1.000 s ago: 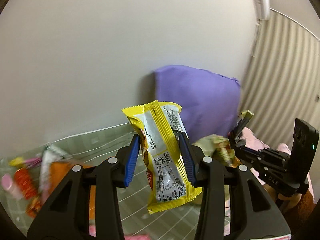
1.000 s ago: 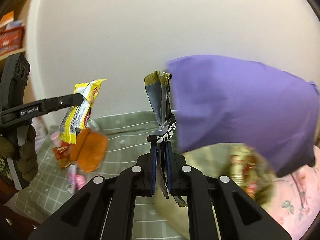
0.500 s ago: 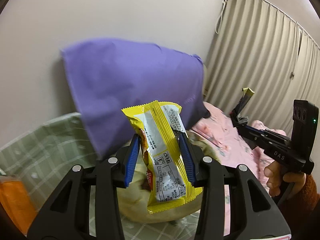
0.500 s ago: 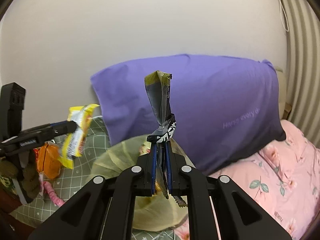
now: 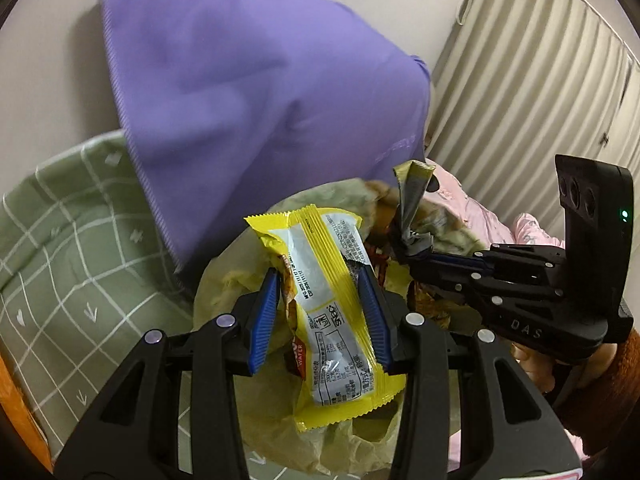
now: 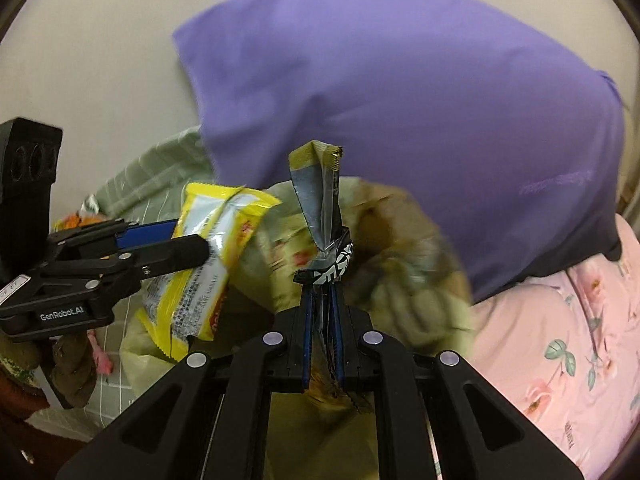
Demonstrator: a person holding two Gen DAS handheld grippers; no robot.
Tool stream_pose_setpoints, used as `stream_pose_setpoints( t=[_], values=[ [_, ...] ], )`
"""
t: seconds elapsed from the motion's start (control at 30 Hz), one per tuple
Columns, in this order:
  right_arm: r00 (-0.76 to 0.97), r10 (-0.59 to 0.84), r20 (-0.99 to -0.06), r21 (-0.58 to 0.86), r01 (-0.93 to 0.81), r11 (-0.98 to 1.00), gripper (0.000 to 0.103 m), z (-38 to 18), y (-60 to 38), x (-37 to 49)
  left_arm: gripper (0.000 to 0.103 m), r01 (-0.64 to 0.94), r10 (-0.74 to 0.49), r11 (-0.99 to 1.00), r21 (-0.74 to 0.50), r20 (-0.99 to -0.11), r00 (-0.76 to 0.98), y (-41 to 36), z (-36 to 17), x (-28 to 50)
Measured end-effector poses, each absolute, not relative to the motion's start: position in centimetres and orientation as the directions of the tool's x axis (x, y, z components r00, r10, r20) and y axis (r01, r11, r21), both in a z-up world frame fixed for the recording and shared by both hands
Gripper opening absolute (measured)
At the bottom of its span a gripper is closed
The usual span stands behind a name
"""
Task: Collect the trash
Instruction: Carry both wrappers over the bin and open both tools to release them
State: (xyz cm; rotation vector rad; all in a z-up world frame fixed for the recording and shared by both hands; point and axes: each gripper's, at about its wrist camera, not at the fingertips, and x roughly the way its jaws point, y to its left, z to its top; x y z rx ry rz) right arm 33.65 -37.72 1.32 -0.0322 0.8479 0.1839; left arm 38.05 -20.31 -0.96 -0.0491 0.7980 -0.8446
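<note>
Left hand-held gripper [image 5: 320, 312] clamped on a yellow plastic wafer wrapper with a white printed panel [image 5: 332, 312], blue pads pressing both long edges, wrapper upright with a slight tilt. Right hand-held gripper [image 6: 322, 312] closed tight on a crumpled grey-and-olive foil wrapper [image 6: 320, 200], twisted top sticking straight up above the pinch. Seen from the left wrist, right hand-held gripper [image 5: 416, 252] coming in from 3 o'clock, foil wrapper [image 5: 410, 200] at 1 o'clock of the yellow one; seen from the right wrist, left hand-held gripper [image 6: 200, 246] at 9 o'clock with its yellow wrapper [image 6: 204, 264]. Directly beneath both, a pale yellow-green thin plastic bag [image 5: 240, 280], mouth open, more wrappers blurred inside. Beyond, at 12 o'clock, a large purple fabric pillow [image 6: 400, 100] against the wall; green checked bedsheet [image 5: 72, 240] at 9 o'clock, pink floral bedding [image 6: 552, 340] at 4 o'clock. Likely the drop-off step: both pieces carried over the bag. Next move probably calls for lowering over the opening and parting the pads, minding that light wrappers may cling or flutter past the floppy rim.
</note>
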Motion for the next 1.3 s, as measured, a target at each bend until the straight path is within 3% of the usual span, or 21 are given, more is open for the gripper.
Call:
stream_pose_setpoints(
  t=[0.57,0.6,0.7,0.83,0.97,1.3],
  values=[
    [0.692,0.142,-0.708,0.083,-0.117,0.99,0.01,1.2,-39.5,29.6,0.039,0.66,-0.715,0.648,-0.381,-0.604,0.352,-21.7,-1.9,38.8],
    [0.699,0.133,-0.703,0.072,-0.116,0.991,0.01,1.3,-39.4,29.6,0.04,0.657,-0.727,0.637,-0.403,-0.596,0.34,-21.5,-1.8,39.0],
    [0.72,0.096,-0.687,0.037,-0.097,0.995,0.013,1.8,-39.3,29.5,0.057,0.647,-0.757,0.61,-0.458,-0.578,0.304,-20.9,-1.7,39.3],
    [0.732,0.065,-0.678,0.016,-0.074,0.997,0.03,1.9,-39.1,29.2,0.06,0.63,-0.761,0.614,-0.475,-0.567,0.314,-20.1,-1.3,39.4],
    [0.739,0.063,-0.671,0.015,-0.071,0.997,0.031,2.0,-38.7,28.9,0.063,0.601,-0.752,0.638,-0.482,-0.556,0.354,-18.4,-0.4,39.1],
    [0.792,0.095,-0.604,0.04,-0.089,0.995,0.031,4.0,-35.8,28.1,0.063,0.547,-0.611,0.779,-0.306,-0.566,0.554,-10.3,1.1,35.1]
  ],
)
